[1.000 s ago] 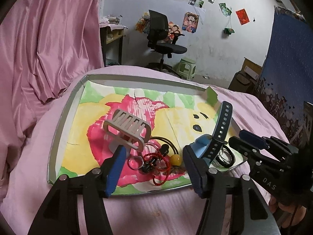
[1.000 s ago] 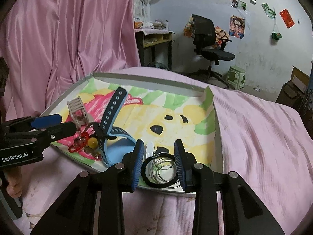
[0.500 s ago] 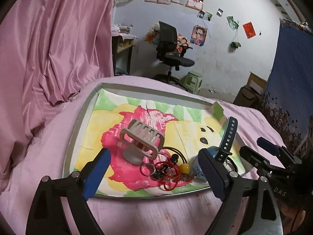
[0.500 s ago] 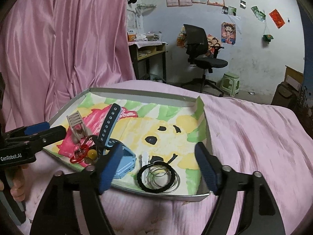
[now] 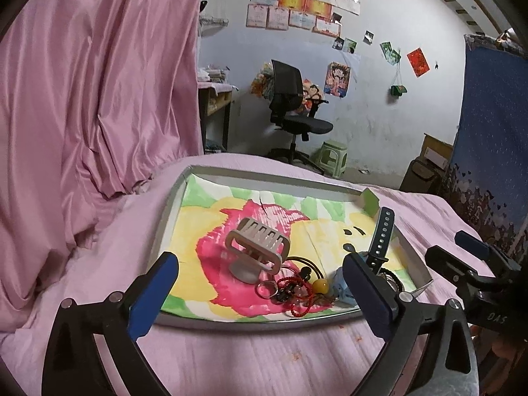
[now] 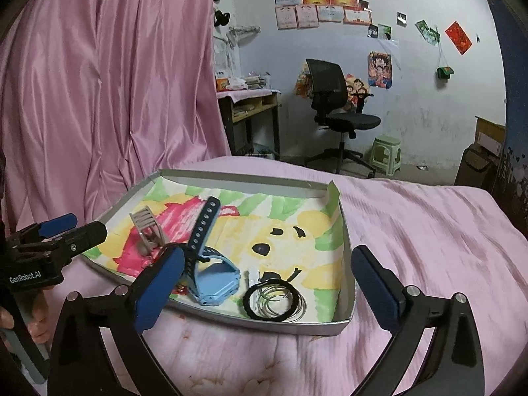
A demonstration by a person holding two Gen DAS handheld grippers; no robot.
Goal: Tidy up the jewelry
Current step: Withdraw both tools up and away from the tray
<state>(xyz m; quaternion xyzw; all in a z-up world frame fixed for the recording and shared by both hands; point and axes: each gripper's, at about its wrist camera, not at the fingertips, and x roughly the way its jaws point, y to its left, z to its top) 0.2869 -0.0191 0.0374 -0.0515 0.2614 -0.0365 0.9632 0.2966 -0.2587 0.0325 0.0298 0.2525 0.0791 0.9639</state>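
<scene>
My bed [image 6: 412, 231], under its pink cover, carries everything; the shallow tray [image 6: 345, 241] sits near its front edge, lined with a painted sheet, probably so small pieces stay together on the soft cover. All the jewelry is in the tray, crowded along its near edge. At the near left stands a grey slotted stand [image 5: 257, 247], upright on its round foot, and it looks meant to hold pieces. Just right of it lies the blue watch [image 6: 216, 275], face down in the tray with one strap sticking up. In the near right corner a black band and thin wire hoops [image 6: 275, 300] lie overlapped, a small white clip touching them. Between stand and watch sits a tangle of red cord, a ring and an amber bead [image 5: 297, 292]. My left tongs [image 5: 260, 295] hang spread wide before that tangle, empty; my right tongs [image 6: 267, 292] are likewise wide apart and empty, above the hoops. I judge sorting has barely begun.
</scene>
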